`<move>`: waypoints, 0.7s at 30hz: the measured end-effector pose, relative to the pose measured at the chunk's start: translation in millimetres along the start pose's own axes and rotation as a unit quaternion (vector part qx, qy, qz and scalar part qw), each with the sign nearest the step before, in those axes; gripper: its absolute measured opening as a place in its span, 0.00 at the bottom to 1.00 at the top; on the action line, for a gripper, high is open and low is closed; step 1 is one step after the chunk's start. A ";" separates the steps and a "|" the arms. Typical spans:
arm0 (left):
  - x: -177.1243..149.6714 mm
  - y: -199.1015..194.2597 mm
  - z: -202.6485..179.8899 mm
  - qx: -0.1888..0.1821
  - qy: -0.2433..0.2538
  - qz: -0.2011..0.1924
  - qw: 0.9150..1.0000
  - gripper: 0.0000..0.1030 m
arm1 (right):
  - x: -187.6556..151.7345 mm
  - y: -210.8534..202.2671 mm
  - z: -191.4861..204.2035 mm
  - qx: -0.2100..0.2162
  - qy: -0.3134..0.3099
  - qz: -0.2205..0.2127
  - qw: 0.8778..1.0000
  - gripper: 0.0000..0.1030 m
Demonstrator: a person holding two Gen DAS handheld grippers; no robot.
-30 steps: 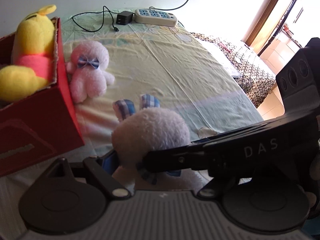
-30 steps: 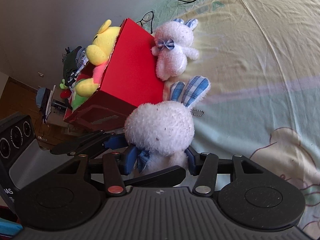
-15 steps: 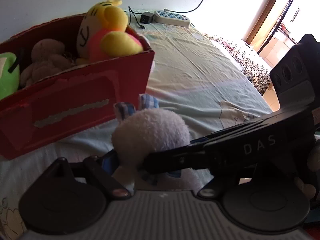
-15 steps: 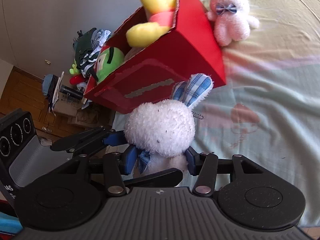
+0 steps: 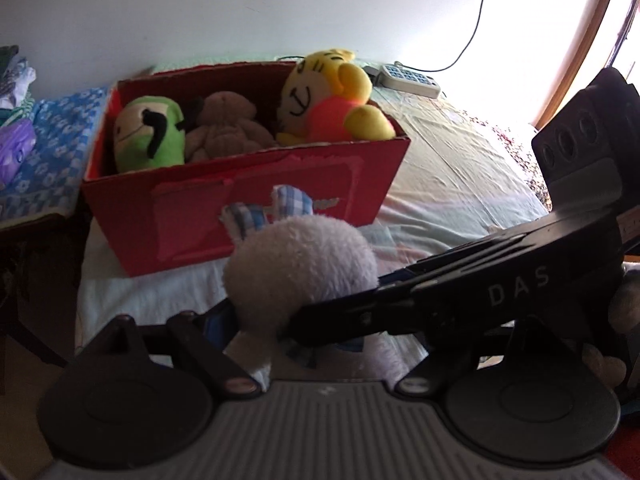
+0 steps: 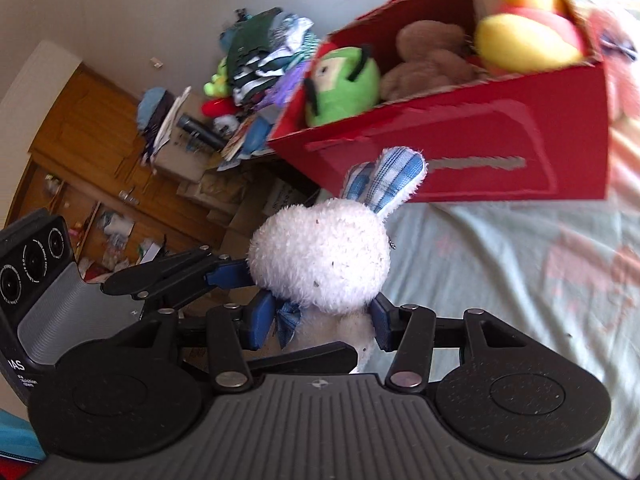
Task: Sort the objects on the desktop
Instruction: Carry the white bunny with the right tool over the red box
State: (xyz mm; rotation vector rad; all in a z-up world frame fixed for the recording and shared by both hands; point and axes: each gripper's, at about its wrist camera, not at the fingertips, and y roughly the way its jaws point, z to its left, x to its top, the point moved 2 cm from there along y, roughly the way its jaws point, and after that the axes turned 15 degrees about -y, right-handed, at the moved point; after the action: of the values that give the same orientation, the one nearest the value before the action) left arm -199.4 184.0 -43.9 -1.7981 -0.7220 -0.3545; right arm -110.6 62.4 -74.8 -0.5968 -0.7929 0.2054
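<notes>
A white plush bunny (image 5: 300, 272) with blue plaid ears hangs in the air in front of the red cardboard box (image 5: 180, 216). My left gripper (image 5: 288, 332) is shut on its head; one blue pad shows and the other finger is hidden behind my right gripper's arm (image 5: 500, 292). In the right wrist view my right gripper (image 6: 320, 320) is shut on the bunny (image 6: 320, 256) at the neck, just under the head. The left gripper's fingers (image 6: 192, 270) reach in from the left. The box (image 6: 500, 148) holds a green plush (image 5: 148, 136), a brown bear (image 5: 224, 128) and a yellow plush (image 5: 328, 100).
The box stands on a pale bedsheet (image 5: 440, 168) near the bed's left edge. A power strip (image 5: 408, 76) with a cable lies by the wall. A pink plush (image 6: 624, 88) shows, blurred, behind the box. A clothes pile (image 6: 264, 48) and wooden cabinet (image 6: 80, 140) stand beyond the bed.
Both grippers have carried the bunny leftward along the bed. The red box has gone from the side of the views to straight ahead, its inside now showing. The grips are unchanged.
</notes>
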 end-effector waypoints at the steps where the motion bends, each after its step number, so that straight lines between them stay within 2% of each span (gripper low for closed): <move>1: 0.8 -3.4 0.6 0.006 -0.004 -0.006 1.000 0.84 | 3.1 1.4 2.5 0.006 -0.008 0.000 1.000 0.51; 7: 8.2 -19.6 -6.2 0.021 -0.019 -0.041 0.999 0.87 | 18.0 -3.2 11.0 0.027 -0.044 -0.011 0.999 0.51; 11: 17.9 -26.1 -19.7 0.023 -0.019 -0.069 0.997 0.88 | 31.0 -17.9 12.4 0.027 -0.066 -0.025 0.997 0.51; 21: 56.6 -14.1 -49.3 0.025 0.001 -0.123 0.992 0.89 | 62.6 -50.1 -1.2 -0.003 -0.104 -0.084 0.991 0.51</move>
State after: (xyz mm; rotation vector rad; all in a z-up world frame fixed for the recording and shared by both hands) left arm -159.5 157.8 15.7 -1.6638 -0.9472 -0.4970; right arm -68.6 45.3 -8.7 -0.5166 -1.0407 0.1121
